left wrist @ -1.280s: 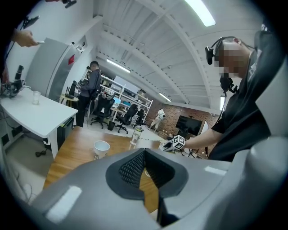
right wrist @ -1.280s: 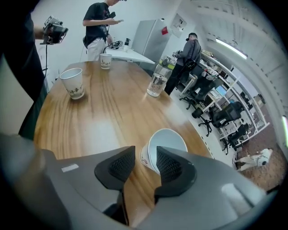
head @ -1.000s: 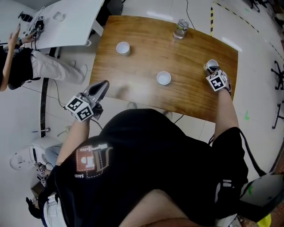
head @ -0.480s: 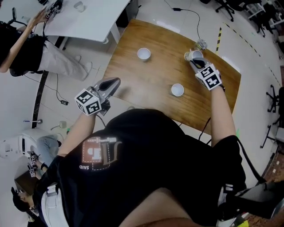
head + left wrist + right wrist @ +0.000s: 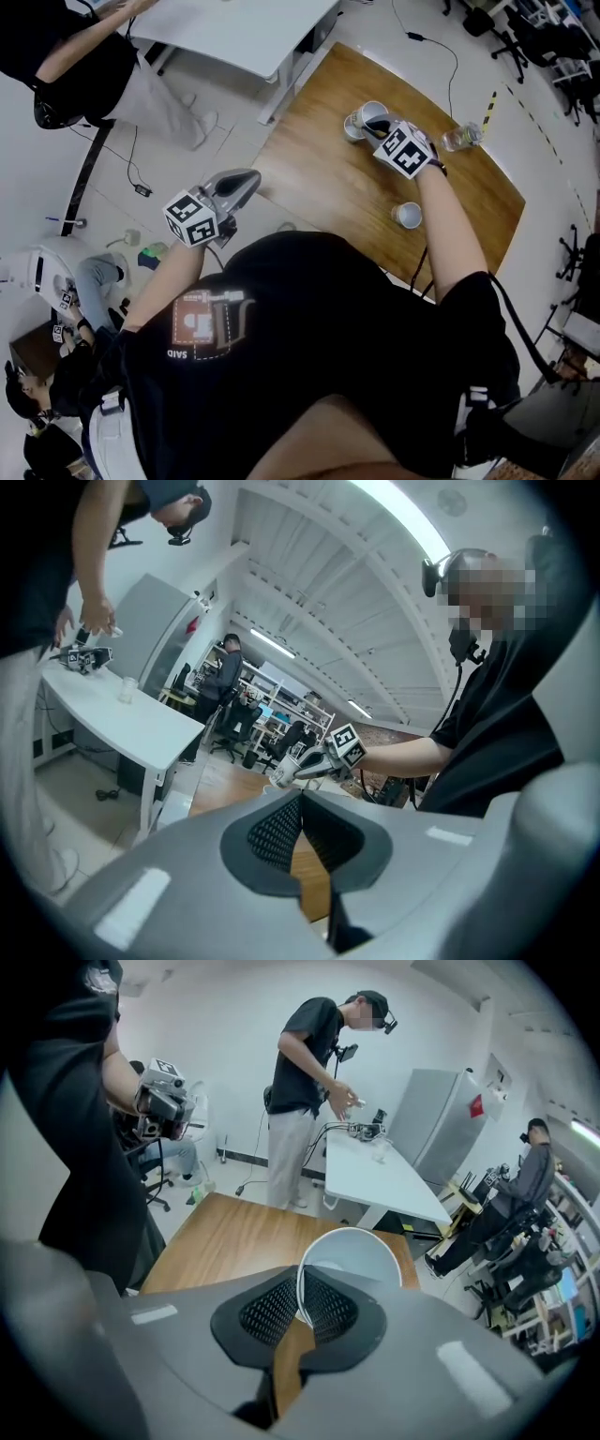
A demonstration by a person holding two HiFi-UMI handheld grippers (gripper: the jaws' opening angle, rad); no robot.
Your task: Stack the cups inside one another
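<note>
My right gripper (image 5: 376,123) is shut on the rim of a white paper cup (image 5: 369,112), which it holds tilted just over a second white cup (image 5: 353,127) standing on the wooden table (image 5: 328,178). In the right gripper view the held cup (image 5: 352,1255) has its rim pinched between the pads. A third white cup (image 5: 407,215) stands alone nearer me on the table. My left gripper (image 5: 247,177) hovers at the table's left edge, shut and empty; in its own view the pads (image 5: 281,829) meet with nothing between them.
A clear plastic cup (image 5: 459,138) stands at the table's far right edge. A white desk (image 5: 244,33) with a person (image 5: 84,56) beside it lies to the left. Cables and office chairs (image 5: 553,37) are on the floor around.
My right gripper has carried its cup from the table's right edge across to the far cup. The left gripper has shifted slightly along the table's left edge.
</note>
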